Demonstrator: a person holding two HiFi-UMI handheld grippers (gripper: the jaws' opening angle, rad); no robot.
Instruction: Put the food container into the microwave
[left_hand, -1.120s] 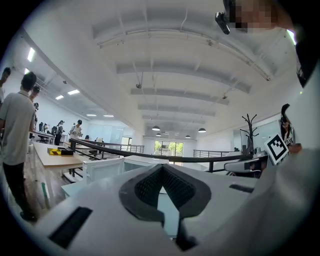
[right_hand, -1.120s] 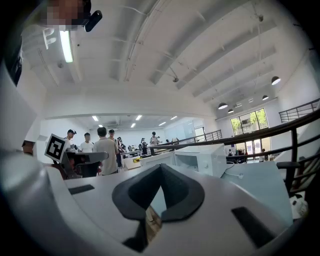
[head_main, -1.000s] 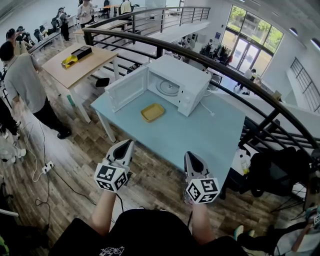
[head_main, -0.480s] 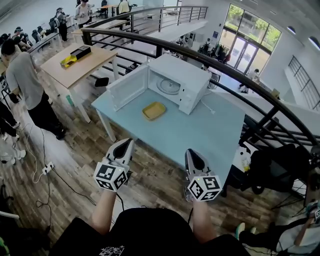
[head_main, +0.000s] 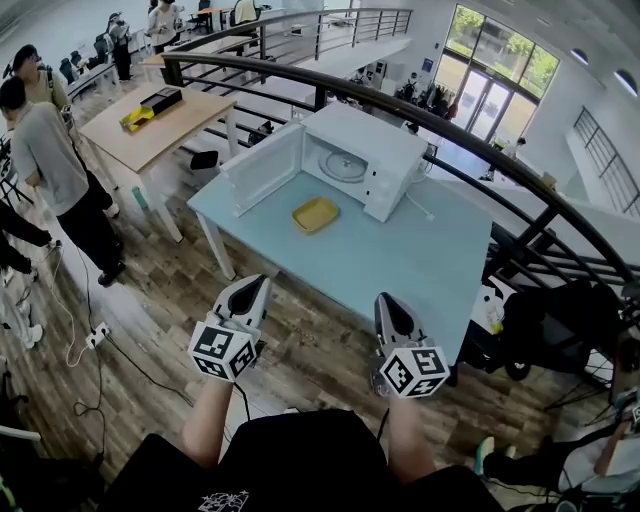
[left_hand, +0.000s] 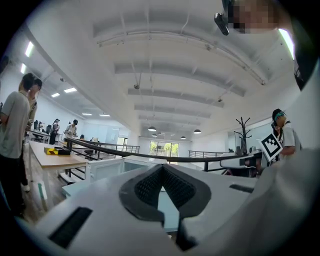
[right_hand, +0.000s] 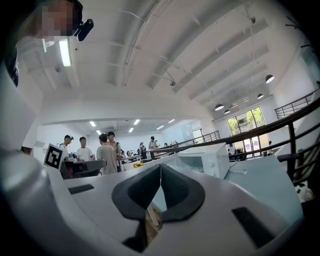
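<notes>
Blue counter (head_main: 400, 270) carries white microwave (head_main: 385, 155), door swung open. Yellow food container (head_main: 315, 213) lies on counter just before the open cavity. Left gripper (head_main: 255, 287) and right gripper (head_main: 385, 303): jaws pressed together, empty, short of counter's near edge.

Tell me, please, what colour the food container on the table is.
Yellow; the food container shows best in the head view.

Light-blue counter (head_main: 400, 270) stands on wood flooring. Beyond its left edge are a wooden table (head_main: 175, 128) bearing a black-and-yellow item (head_main: 152, 107) and a person in grey (head_main: 45, 150). A dark railing (head_main: 480, 140) runs behind the far edge.
</notes>
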